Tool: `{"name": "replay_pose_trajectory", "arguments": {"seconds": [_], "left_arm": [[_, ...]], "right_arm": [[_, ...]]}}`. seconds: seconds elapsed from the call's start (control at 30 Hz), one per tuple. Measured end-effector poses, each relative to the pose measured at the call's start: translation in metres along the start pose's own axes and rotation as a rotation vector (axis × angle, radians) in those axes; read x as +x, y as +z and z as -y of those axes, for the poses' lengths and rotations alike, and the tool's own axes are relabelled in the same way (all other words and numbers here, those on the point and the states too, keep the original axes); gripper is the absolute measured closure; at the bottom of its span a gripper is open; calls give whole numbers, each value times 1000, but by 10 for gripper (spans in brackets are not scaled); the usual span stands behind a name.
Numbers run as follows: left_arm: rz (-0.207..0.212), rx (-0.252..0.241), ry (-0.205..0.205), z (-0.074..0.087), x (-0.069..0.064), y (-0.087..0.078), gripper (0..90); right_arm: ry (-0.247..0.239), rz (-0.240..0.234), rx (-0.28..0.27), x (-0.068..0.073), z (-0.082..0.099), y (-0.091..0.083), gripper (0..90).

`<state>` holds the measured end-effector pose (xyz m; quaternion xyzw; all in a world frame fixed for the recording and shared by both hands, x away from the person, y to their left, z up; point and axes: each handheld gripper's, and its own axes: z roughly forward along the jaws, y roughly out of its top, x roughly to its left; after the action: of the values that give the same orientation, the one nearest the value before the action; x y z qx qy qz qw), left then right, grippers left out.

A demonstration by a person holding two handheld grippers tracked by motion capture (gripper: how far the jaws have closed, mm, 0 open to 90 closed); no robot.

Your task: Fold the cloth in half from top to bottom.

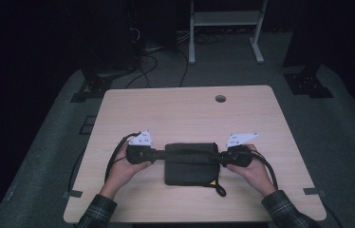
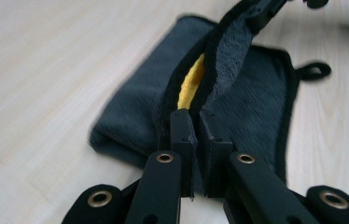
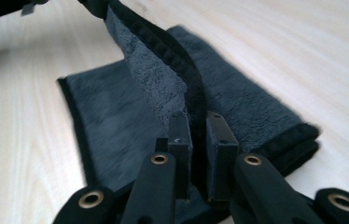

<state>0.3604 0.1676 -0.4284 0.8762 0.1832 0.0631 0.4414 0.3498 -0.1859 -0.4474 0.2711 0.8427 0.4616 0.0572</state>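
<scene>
Though its yellow tag carries no writing that can be read, one dark grey towel lies folded on the bench, its top edge lifted between two tongs: left tongs and right tongs each clamped on that edge.

No text, label, brand, number or sign can be read in any of the pictures. The yellow tag inside the cloth, just ahead of the left hand-held gripper, shows no lettering that can be made out.
</scene>
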Motion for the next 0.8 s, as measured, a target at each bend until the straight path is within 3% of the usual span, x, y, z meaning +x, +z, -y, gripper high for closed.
{"name": "replay_pose_trajectory", "arguments": {"seconds": [0.17, 0.3, 0.43, 0.8], "left_arm": [[21, 24, 6, 8, -11, 0, 854], [34, 24, 14, 9, -19, -1, 853], [48, 63, 21, 16, -24, 2, 852], [77, 144, 15, 26, -27, 11, 827]], "right_arm": [[-10, -14, 33, 12, 12, 1, 814], [-18, -20, 29, 20, 15, -5, 815], [-11, -26, 45, 23, 22, -7, 814], [0, -40, 89, 27, 36, -4, 772]]}}
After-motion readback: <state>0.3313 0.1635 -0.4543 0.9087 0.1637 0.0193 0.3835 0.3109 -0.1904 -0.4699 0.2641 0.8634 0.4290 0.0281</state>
